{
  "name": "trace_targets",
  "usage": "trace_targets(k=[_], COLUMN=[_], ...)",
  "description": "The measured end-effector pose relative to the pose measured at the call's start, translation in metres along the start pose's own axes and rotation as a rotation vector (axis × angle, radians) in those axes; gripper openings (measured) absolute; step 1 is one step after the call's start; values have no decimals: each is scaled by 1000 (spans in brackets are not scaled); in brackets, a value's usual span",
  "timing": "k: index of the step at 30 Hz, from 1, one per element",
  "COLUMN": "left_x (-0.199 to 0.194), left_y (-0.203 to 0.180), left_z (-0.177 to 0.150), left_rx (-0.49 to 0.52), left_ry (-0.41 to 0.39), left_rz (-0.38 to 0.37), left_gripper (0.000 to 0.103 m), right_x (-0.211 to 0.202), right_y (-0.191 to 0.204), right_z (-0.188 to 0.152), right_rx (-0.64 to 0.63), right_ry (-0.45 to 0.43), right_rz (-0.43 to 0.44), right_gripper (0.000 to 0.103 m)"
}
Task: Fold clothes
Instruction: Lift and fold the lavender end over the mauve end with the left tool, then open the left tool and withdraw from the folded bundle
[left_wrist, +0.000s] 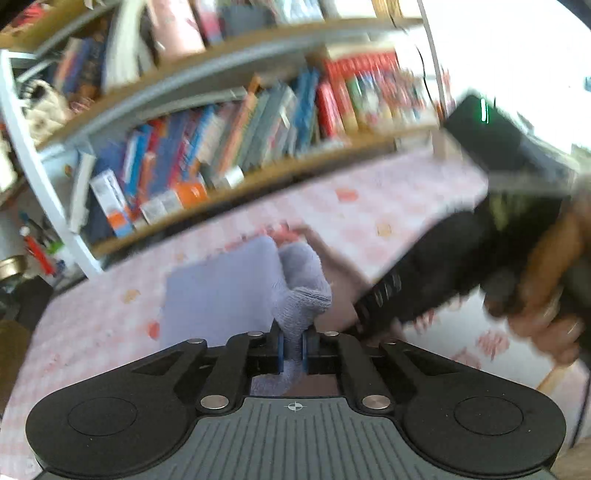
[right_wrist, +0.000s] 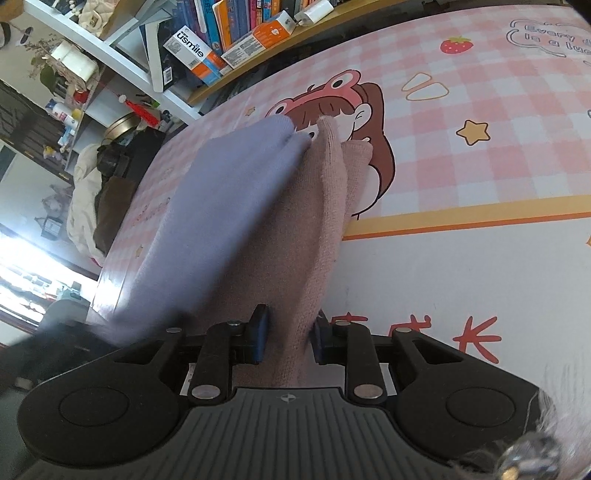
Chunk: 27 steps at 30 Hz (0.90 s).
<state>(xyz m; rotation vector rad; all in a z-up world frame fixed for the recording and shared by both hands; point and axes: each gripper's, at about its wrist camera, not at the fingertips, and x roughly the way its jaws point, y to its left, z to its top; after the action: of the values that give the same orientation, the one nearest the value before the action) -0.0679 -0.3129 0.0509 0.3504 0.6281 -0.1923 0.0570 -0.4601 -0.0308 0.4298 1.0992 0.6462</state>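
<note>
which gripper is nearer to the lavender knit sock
Left. The left gripper has its jaws shut on the lavender knit sock; the right gripper clamps the dusty-pink knit sock beside it.

fuzzy knit socks (right_wrist: 258, 206) (matt), glossy tablecloth (right_wrist: 480, 155)

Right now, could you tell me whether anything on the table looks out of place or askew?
Nothing looks damaged or spilled. The purple cloth is bunched where the left claw pinches it, and the pink cloth is ridged up from the right claw, so neither lies flat on the checked table cover yet.
</note>
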Motion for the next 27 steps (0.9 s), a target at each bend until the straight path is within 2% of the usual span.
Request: trace_targets(k=[2,4,6,13,15,23,25,27], left_x=[8,24,35,33,29,4,-4,-11], left_y=[-16,-34,-40,-19,-14,8,12,14], left_z=[-7,-22,-26,-18,-17,-13,-14,-16], left_rx=[101,196,200,-20,-75,-282,-323,-340], left_ry=[64,133,133,103,90,26,5,-4], left_rz=[-47,-43,-16,-76,-100,-177,-181,-138], left_gripper=[7,8,11,20,31,38,47,59], right_x=[0,1,1,-16,-24,-47,-49,-51], right_y=[-1,-1,0,1,1,10,15,20], right_z=[0,0,1,0,0,-10,-15,-21], right_rx=[0,-3,-10,-40,-46,-99,-132,-165], right_ry=[-1,-1,2,-9,-25,-66,-74,-81], right_rz=[5,5,1,-33,-37,-103,-142,-185], right_gripper=[22,22,21,26,32,50,54,66])
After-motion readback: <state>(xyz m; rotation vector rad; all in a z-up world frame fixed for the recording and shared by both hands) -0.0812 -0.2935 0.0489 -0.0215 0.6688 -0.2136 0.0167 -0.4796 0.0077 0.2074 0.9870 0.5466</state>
